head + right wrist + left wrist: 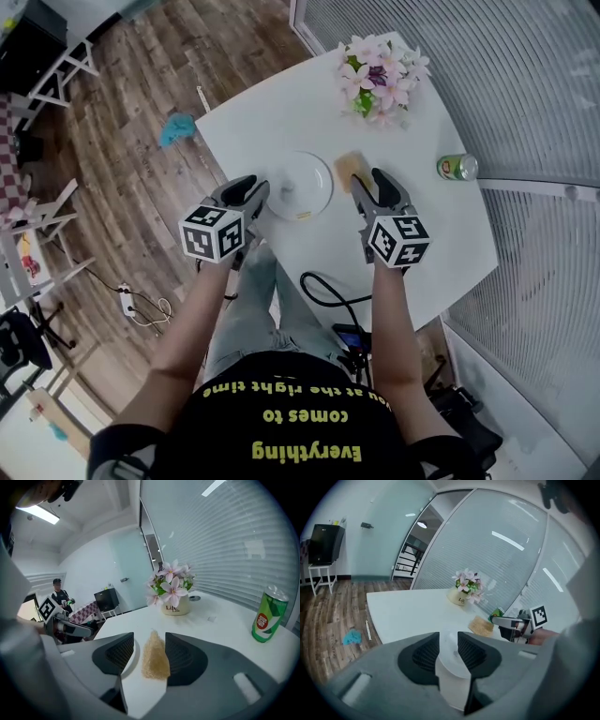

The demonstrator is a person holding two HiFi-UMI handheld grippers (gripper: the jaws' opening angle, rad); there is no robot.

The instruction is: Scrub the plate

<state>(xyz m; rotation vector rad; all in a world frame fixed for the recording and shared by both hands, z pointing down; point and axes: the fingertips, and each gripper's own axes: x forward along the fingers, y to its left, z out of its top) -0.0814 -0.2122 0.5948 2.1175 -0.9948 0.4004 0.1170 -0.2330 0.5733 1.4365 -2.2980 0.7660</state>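
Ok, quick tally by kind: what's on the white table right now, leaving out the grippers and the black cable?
Plate: 1
Scrub sponge: 1
Flower pot: 1
Green can: 1
Total: 4

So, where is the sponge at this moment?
In the head view the sponge lies on the white table, just right of the plate, between the open jaws of the right gripper.
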